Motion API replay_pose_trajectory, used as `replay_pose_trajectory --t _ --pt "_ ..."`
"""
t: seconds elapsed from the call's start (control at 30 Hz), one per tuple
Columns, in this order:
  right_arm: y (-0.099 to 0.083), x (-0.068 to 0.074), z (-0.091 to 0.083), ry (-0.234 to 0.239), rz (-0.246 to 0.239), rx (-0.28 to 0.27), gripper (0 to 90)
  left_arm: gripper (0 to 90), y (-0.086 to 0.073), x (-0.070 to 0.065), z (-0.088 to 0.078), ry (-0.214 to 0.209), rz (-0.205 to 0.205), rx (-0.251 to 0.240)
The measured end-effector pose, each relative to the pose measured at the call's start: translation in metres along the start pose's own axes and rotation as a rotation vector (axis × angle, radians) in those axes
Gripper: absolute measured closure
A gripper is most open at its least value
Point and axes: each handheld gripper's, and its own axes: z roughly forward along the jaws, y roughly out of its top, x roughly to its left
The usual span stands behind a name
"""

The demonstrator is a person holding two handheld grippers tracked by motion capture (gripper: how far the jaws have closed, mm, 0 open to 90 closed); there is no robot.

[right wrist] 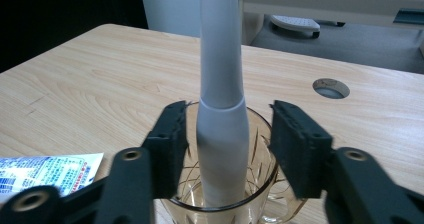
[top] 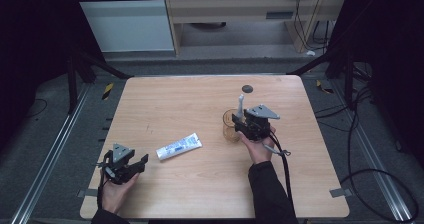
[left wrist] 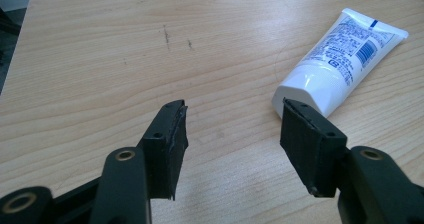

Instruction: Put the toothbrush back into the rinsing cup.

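A white electric toothbrush (top: 240, 106) (right wrist: 220, 59) stands upright in a clear glass mug (top: 231, 126) (right wrist: 259, 134) right of the table's middle. My right gripper (top: 243, 121) (right wrist: 227, 134) is open, one jaw on each side of the toothbrush handle, with a gap at both pads. A white and blue toothpaste tube (top: 179, 146) (left wrist: 340, 59) lies flat left of the mug. My left gripper (top: 142, 163) (left wrist: 232, 129) sits low near the front left corner, open and holding nothing, its right jaw just short of the tube's cap end.
The wooden table (top: 200, 194) has a round cable hole (top: 247, 88) (right wrist: 330, 88) behind the mug. A cable (top: 285, 164) trails from the right gripper over the forearm. Beyond the far edge are a floor, a white cabinet and table legs.
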Motion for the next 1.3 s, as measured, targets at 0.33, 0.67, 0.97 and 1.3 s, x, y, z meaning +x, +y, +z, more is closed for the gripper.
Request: replay_pose_trajectory --t 0.33,0.67,0.97,1.3 --pt "0.0 0.004 -0.017 -0.002 -0.033 -0.014 27.6 42.7 0.0 0.001 -0.002 0.005 -0.011 -0.014" --pt "-0.006 -0.008 -0.055 0.013 -0.037 -0.054 24.3 39.2 0.002 0.0 -0.004 -0.004 -0.013 -0.022" --pt "-0.027 -0.033 -0.09 -0.023 -0.065 -0.042 22.9 38.8 0.007 -0.002 -0.003 -0.046 0.006 -0.004" --pt "-0.058 -0.057 -0.112 -0.059 -0.057 0.002 23.2 50.1 0.025 -0.01 0.002 -0.101 0.055 -0.001"
